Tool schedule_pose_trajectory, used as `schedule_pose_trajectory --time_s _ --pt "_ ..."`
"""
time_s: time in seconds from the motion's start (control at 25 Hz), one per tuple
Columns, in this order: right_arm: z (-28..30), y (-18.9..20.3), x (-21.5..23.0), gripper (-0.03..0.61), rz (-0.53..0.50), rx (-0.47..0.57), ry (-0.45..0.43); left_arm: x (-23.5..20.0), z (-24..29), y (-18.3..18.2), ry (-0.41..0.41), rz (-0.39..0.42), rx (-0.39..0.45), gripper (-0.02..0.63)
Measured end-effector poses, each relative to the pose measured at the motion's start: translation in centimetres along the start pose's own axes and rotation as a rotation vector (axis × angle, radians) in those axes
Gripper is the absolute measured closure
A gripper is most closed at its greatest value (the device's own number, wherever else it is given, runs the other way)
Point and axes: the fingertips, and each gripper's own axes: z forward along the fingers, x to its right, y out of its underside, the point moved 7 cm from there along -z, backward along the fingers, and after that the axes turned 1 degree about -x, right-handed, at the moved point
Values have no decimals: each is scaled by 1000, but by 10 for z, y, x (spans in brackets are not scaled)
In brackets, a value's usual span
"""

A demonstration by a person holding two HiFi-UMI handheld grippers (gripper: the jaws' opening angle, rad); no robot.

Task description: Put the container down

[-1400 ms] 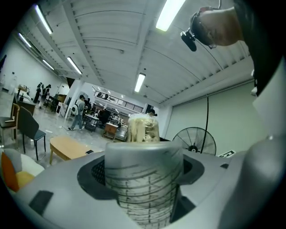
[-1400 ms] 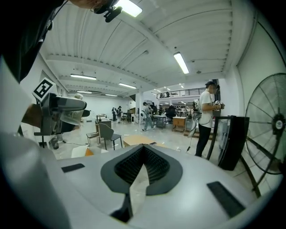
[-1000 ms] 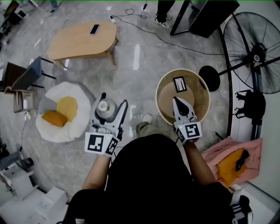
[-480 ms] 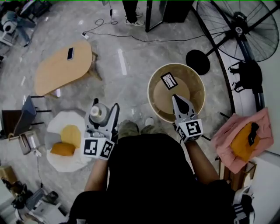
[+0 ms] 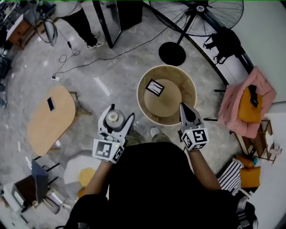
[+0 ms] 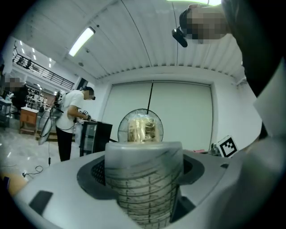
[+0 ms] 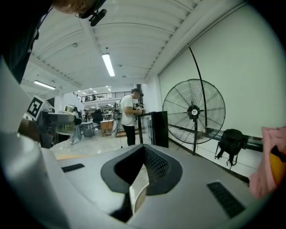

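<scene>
A large round tan container (image 5: 144, 99) hangs in front of me over the floor, with a black-framed card (image 5: 155, 87) lying inside it. My right gripper (image 5: 186, 109) is shut on its near right rim, and that thin rim (image 7: 135, 200) shows pinched between the jaws of the right gripper (image 7: 143, 167) in its own view. My left gripper (image 5: 115, 117) is shut on a translucent lidded measuring cup (image 5: 113, 118), held upright to the left of the container. The cup (image 6: 144, 183) with its graduation lines fills the gap of the left gripper (image 6: 143, 179).
A standing fan's base (image 5: 172, 53) is just beyond the container, and a pink chair with an orange cushion (image 5: 246, 100) sits at right. A wooden oval table (image 5: 47, 120) with a phone (image 5: 50, 103) lies at left. A person (image 5: 82, 22) and a black cabinet (image 5: 118, 13) stand at the back.
The whole view has swung round: the oval table slid to the lower left, the fan and pink chair moved up. Both grippers keep their holds on the cup and the container.
</scene>
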Motion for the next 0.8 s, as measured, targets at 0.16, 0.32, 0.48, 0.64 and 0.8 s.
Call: schedule_pose_trajectory --time_s 0.16,0.32,0.48,0.64,0.8 --pt "17 -9 -18 557 15 25 97 -40 27 -7 102 11 -19 261" --pt "18 -8 -25 557 14 9 200 -56 52 -2 206 -11 -47 261" --pt "12 -10 -37 557 53 -4 295 -66 74 8 336 -44 -74 261" --pt "8 -16 -37 557 77 16 336 -57 108 28 435 -36 -127 261" --pt "-1 -3 -12 557 93 24 376 -24 151 56 469 -7 -180 261"
